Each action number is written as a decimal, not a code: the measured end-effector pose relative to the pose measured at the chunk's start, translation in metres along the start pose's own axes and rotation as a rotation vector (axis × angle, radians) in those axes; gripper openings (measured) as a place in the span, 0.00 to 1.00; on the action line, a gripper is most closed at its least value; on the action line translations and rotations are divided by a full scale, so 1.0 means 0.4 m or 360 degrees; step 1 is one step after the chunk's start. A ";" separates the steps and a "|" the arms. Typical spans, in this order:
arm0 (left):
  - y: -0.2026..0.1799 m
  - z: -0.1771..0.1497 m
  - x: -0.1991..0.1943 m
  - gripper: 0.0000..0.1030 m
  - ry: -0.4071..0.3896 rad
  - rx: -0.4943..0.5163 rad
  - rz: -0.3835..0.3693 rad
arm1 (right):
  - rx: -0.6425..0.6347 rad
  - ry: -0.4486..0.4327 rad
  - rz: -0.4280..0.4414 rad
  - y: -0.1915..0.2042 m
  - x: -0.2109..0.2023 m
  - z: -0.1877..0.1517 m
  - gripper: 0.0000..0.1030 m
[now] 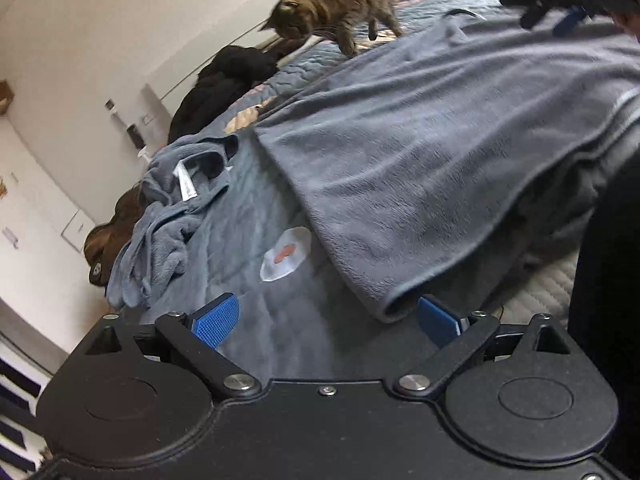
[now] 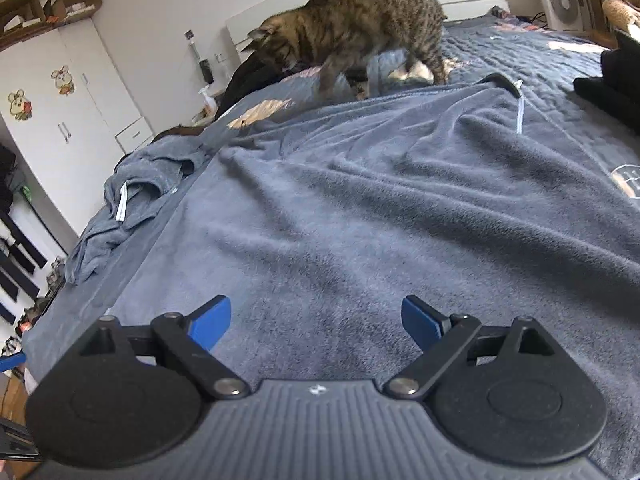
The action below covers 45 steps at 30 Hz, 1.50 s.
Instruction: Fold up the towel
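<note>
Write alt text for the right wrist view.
The open right gripper hovers over a grey towel spread on a bed. A tabby cat stands at the towel's far edge, and a crumpled grey cloth lies left.

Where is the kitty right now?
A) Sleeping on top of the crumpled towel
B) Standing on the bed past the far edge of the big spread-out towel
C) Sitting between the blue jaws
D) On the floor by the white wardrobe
B: the tabby cat stands on all fours on the quilted bed cover, beyond the far edge of the spread grey towel, head lowered.
</note>
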<state>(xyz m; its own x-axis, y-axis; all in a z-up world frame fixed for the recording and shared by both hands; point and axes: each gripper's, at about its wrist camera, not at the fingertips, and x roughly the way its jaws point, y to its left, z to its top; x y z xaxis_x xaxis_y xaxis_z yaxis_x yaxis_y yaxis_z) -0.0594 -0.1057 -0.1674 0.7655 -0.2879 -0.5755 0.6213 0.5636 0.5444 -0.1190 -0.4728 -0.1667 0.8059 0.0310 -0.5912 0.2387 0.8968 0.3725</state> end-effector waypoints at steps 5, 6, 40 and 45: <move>-0.027 -0.003 0.040 0.90 -0.0036 0.0100 0.0042 | -0.0018 0.0024 -0.0022 0.007 0.008 -0.007 0.89; -0.032 -0.002 0.049 0.86 -0.0040 0.0117 0.0048 | -0.0015 0.0029 -0.0024 0.006 0.009 -0.007 0.89; 0.089 -0.039 0.060 0.36 0.0069 -0.0183 -0.0074 | -0.0276 0.0294 -0.0185 0.010 0.081 -0.065 0.89; 0.049 -0.052 0.072 0.38 0.0069 -0.0145 -0.0056 | -0.0248 0.0279 -0.0171 0.003 0.075 -0.061 0.89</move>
<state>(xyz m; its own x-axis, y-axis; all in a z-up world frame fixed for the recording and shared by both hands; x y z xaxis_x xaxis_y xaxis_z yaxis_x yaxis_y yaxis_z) -0.0289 -0.0869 -0.1860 0.7343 -0.2760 -0.6202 0.6283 0.6222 0.4669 -0.1079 -0.4601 -0.2014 0.6711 -0.0041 -0.7413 0.2204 0.9559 0.1942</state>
